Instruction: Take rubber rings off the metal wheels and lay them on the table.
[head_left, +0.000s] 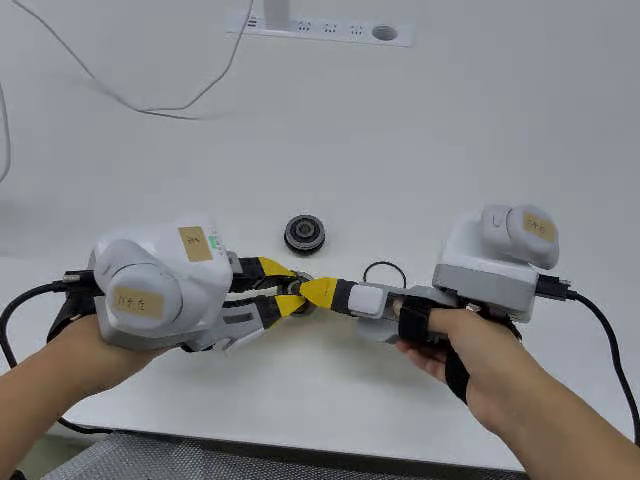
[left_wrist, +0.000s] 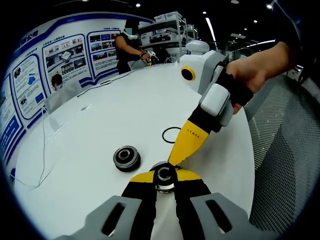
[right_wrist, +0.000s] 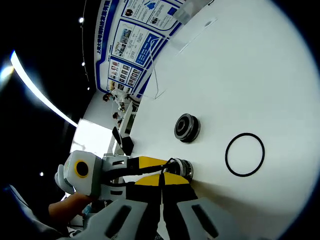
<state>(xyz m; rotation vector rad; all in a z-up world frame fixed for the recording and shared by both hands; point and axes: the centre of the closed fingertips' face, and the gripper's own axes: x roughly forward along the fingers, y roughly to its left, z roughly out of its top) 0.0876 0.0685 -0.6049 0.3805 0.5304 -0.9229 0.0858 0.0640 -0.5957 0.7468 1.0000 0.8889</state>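
Far left, at the near edge of the white table: had the left hand wrapped round the bulky white body of the left tool, with a black lead trailing off behind it. Spotted, well back on that side, a thin pale cable snaking across the tabletop.

Clamped that left tool tight on the held wheel, one yellow-tipped jaw on each side. Caught, in the left gripper view, the wheel's bright metal hub and dark centre hole facing straight back between the jaws. Could not tell whether the wheel sat on the table or hung just above it.

Just beyond that, had the second wheel resting on the table, apart from both tools and wearing a dark band round its rim. Glimpsed a white power strip at the far edge behind it.

Then the meeting point! Came at the held wheel from the right with the right tool, yellow jaws squeezed together into a single wedge, tip touching the wheel's rim. Could not make out whether any rubber was nipped between them.

A little further right, found the loose rubber ring lying flat on the table, a thin black circle just beyond the right tool's jaws and clear of both wheels.

Far right, had the right hand closed round that tool's grip, a black strap across it.
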